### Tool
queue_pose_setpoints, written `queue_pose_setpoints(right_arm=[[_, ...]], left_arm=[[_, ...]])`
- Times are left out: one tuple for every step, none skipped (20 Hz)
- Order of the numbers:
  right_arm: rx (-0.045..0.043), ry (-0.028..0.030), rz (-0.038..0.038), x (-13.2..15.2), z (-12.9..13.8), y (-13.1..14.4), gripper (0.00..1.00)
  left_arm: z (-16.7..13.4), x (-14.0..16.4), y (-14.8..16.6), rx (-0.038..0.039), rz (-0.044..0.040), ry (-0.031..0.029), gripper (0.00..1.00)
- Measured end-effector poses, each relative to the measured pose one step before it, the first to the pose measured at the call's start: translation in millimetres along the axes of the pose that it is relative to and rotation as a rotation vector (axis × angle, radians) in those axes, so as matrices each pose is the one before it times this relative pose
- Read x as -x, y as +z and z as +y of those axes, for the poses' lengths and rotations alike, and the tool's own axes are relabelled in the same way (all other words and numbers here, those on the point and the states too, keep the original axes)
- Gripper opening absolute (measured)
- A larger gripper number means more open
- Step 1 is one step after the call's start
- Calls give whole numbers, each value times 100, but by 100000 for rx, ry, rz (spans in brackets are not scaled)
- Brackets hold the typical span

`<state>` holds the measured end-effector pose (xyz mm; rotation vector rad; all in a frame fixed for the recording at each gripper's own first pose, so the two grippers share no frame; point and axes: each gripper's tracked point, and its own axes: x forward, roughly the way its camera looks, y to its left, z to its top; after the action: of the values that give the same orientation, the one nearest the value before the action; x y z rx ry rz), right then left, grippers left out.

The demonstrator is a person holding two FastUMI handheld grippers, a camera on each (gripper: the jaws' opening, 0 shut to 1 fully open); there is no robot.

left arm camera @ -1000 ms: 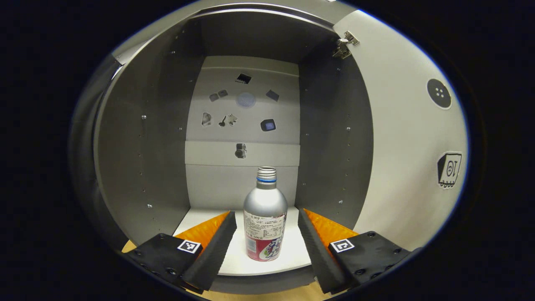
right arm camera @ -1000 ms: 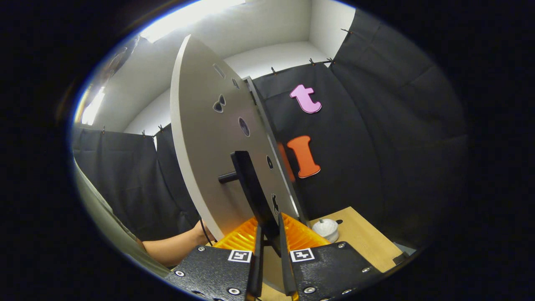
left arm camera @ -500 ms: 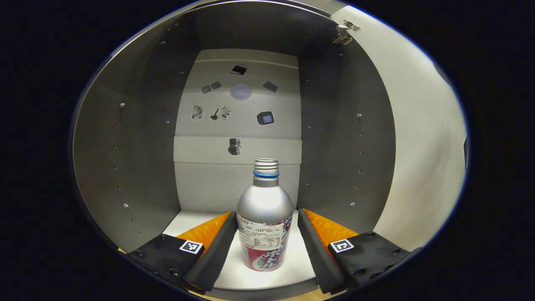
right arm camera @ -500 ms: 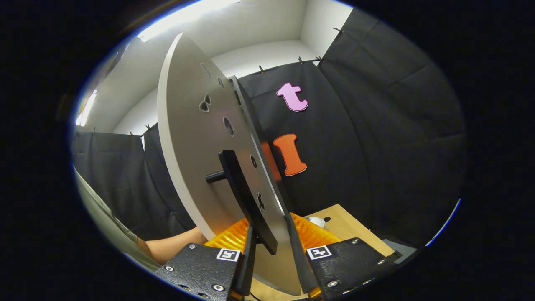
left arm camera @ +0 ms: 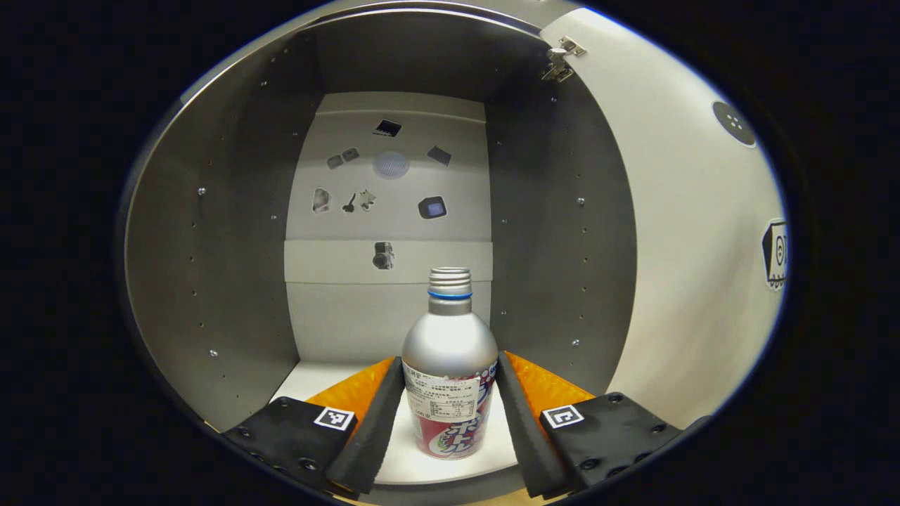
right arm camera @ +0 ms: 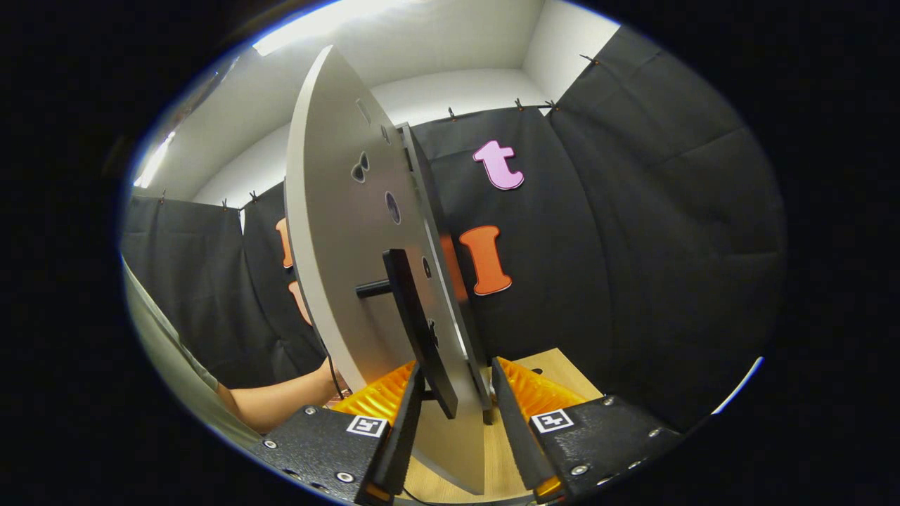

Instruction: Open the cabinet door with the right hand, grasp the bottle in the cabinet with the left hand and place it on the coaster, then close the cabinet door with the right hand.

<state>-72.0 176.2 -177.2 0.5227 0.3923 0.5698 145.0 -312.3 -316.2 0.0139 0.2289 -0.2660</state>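
The step in hand is the grasp: the door (left arm camera: 675, 232) stands swung wide, and the left gripper (left arm camera: 448, 414) reaches into the cabinet (left arm camera: 211, 232) for the bottle (left arm camera: 448, 372). The bottle stands upright on the cabinet's white floor, near the front edge, with the two left fingers (left arm camera: 373, 422) one on each side of its lower body. They look to be touching the label or just beside it; I cannot tell whether both press on it yet, so the hold is not sure.

In the right gripper view, the right gripper (right arm camera: 453, 414) sits at the bottom edge of the door, beside the handle (right arm camera: 415, 330). Its fingers stand partly open, astride the door's edge and the handle's lower end, with a gap showing on each side; they do not seem to clamp anything. A forearm (right arm camera: 281, 404) shows behind the door.

The next move, as I judge it, calls for a firm squeeze on the bottle's body, then a straight lift and pull out through the opening, clear of the cabinet's front lip, and across to the coaster. The right gripper should hold the door open meanwhile.

Count: one bottle, one cabinet, one door with one handle, two grippers
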Motion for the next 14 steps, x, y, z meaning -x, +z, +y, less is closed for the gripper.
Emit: queue_pose_setpoints(right_arm=[[-10, 208, -470, -14, 23, 201, 62], [304, 92, -664, -104, 13, 147, 62], [465, 209, -514, -97, -90, 70, 62], [457, 553, 62, -39, -12, -59, 62], [-30, 1228, 173, 111, 171, 42, 62], [-70, 1382, -194, 57, 249, 28, 62], [140, 409, -389, -118, 4, 153, 62], [459, 74, -604, -120, -88, 103, 62], [562, -246, -687, -136, -142, 142, 62], [326, 12, -714, -141, -71, 135, 62], [212, 409, -289, -116, 72, 98, 62], [302, 662, -482, -63, 79, 50, 71], [438, 701, -223, -31, -3, 116, 62], [-6, 810, -355, -150, 12, 151, 62]], left_arm=[[125, 545, 147, 188, -142, 192, 82], [256, 610, 134, 240, -131, 295, 82], [353, 732, 152, 229, -306, 534, 82], [436, 798, 140, 374, -525, 419, 82], [446, 847, 328, 236, -702, 668, 82], [431, 890, 187, 318, -717, 579, 82], [615, 868, 335, -259, -912, 850, 82], [597, 892, 180, -347, -678, 915, 82], [460, 812, 367, -263, -729, 933, 84], [687, 1086, 209, 145, -104, 1146, 84], [532, 802, 149, 360, -373, 719, 80], [661, 823, 271, 155, -448, 1342, 80], [707, 1119, 158, 1, -555, 1227, 84], [763, 1007, 150, -641, -508, 1504, 82]])
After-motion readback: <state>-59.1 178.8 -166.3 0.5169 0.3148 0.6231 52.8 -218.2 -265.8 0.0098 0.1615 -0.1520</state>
